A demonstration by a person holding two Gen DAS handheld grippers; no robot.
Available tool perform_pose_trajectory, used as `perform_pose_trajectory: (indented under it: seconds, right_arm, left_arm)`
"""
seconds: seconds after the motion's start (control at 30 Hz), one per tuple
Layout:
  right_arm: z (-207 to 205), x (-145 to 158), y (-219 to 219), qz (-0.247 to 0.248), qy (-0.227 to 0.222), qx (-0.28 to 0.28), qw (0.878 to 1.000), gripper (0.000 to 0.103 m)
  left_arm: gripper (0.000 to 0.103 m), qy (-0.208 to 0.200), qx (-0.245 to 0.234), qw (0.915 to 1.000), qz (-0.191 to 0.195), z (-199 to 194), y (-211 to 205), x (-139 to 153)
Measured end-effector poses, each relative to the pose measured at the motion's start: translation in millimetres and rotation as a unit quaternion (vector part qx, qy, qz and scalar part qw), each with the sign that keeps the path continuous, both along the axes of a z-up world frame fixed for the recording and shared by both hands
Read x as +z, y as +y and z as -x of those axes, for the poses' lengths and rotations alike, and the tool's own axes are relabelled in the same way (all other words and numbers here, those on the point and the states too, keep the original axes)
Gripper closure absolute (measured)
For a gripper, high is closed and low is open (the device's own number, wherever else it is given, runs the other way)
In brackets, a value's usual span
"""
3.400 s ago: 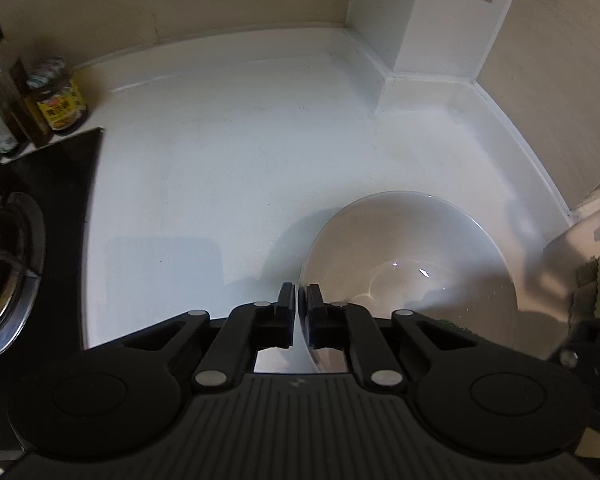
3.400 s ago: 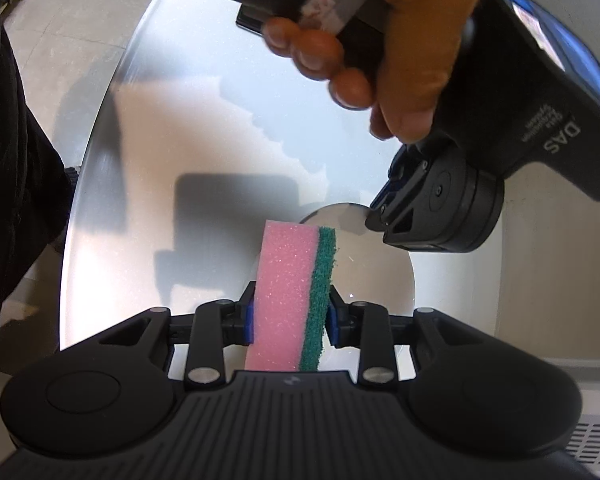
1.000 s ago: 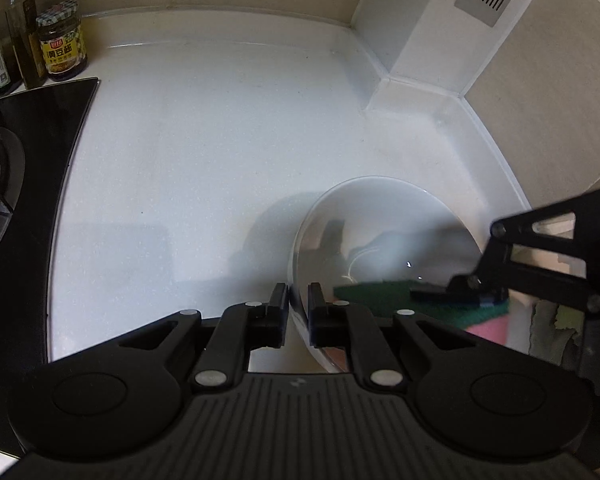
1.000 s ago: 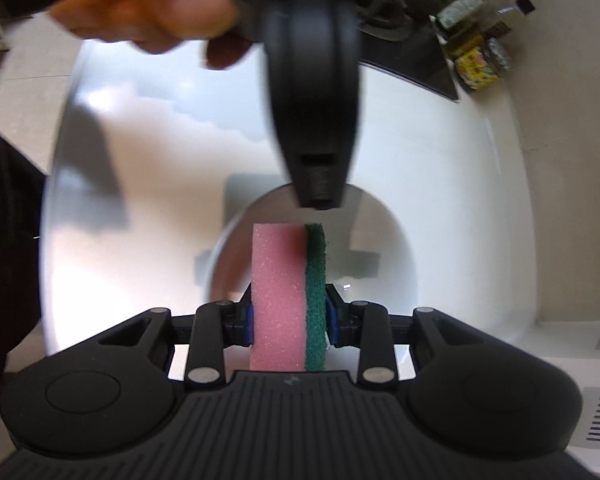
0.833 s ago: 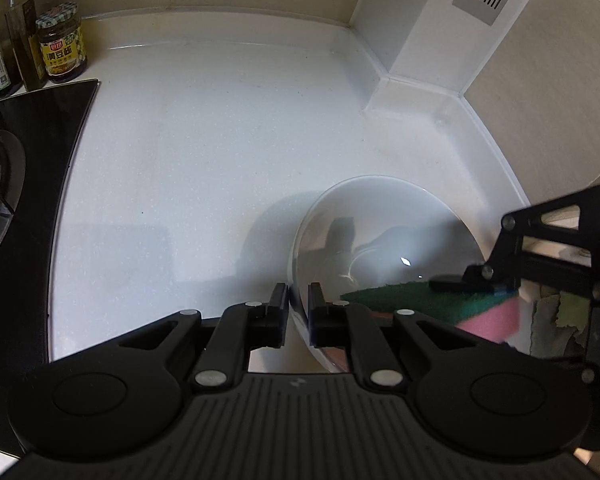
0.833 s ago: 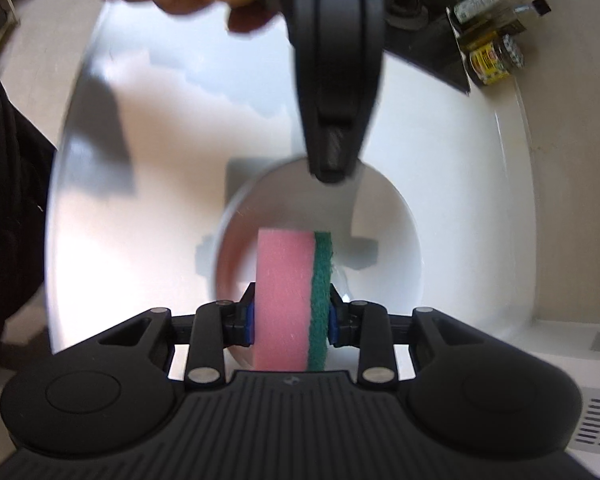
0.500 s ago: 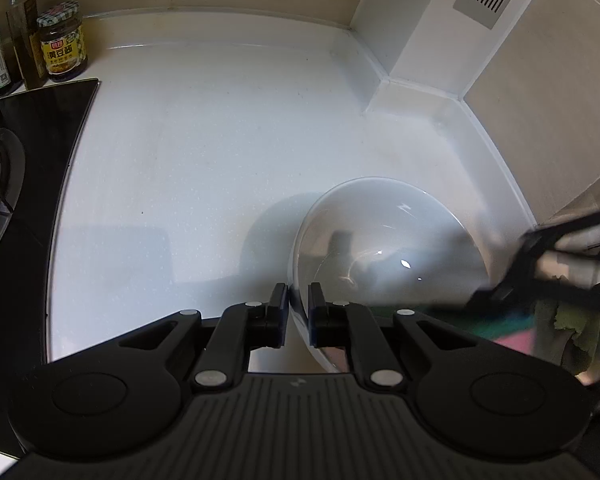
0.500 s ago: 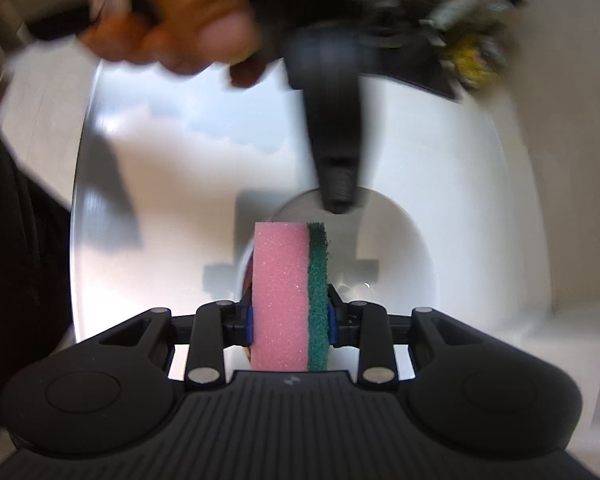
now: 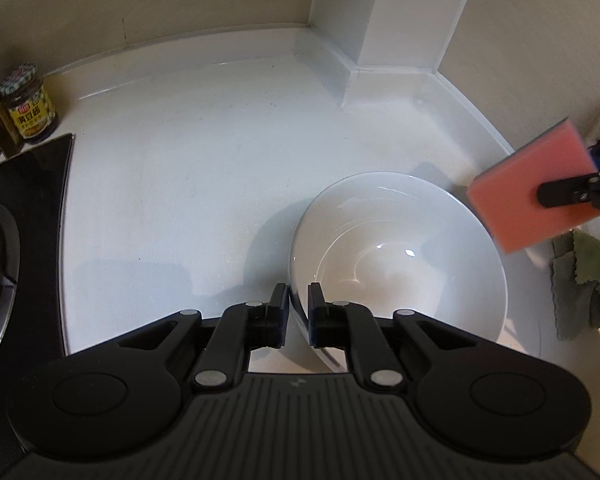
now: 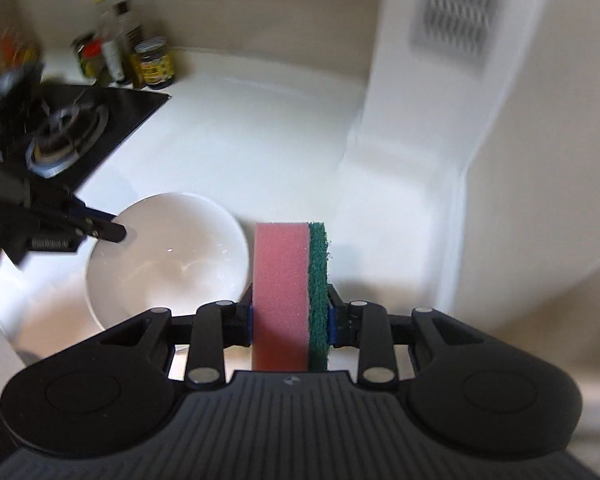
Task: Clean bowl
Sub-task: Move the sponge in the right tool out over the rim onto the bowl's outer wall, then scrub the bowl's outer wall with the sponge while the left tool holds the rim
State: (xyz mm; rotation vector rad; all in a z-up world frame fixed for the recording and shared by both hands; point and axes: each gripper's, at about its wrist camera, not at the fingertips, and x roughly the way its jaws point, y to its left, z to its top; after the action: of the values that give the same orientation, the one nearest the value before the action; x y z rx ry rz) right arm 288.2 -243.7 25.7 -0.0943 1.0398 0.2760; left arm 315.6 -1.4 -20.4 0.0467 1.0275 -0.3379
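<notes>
The left gripper still pinches the near rim of the white bowl, which sits on the white counter right of the stove. The right gripper, clamped on the pink-and-green sponge, has left the bowl's inside and now holds the sponge just right of the bowl, clear of it.

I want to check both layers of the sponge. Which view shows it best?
The right wrist view: the sponge stands edge-on in the right gripper, with its pink foam and green scouring layer both visible. The left wrist view shows only its blurred pink face.
</notes>
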Motion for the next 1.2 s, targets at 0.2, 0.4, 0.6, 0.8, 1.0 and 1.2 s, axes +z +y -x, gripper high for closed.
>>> perform_pose_trajectory:
  seconds: [0.2, 0.4, 0.6, 0.8, 1.0, 1.2]
  right_arm:
    - [-33.1, -28.6, 18.3, -0.03, 0.044, -0.016, 0.998, 0.076]
    - [-43.2, -28.9, 25.4, 0.002, 0.059, 0.017, 0.998, 0.076]
    - [-62.0, -28.5, 45.4, 0.05, 0.055, 0.089, 0.993, 0.076]
    - [-74.1, -28.2, 50.6, 0.055, 0.049, 0.104, 0.992, 0.076]
    - [-68.6, -33.5, 36.9, 0.0, 0.044, 0.053, 0.998, 0.076]
    - [-53.8, -34.5, 30.1, -0.015, 0.063, 0.06, 0.996, 0.076]
  left_arm:
    - [0.094, -0.004, 0.003, 0.9999, 0.01, -0.3, 2.5, -1.0]
    - [0.094, -0.02, -0.026, 0.9995, -0.005, 1.0, -0.4, -1.0]
    - [0.094, -0.033, -0.052, 0.9978, -0.023, -15.2, 0.5, -1.0]
    - [0.094, -0.022, 0.005, 0.9997, -0.006, -28.0, 7.4, 0.4]
    - [0.095, -0.03, 0.052, 0.998, -0.022, -1.7, -2.9, 0.0]
    - [0.094, -0.035, -0.043, 0.997, -0.053, -1.6, -6.7, 1.1]
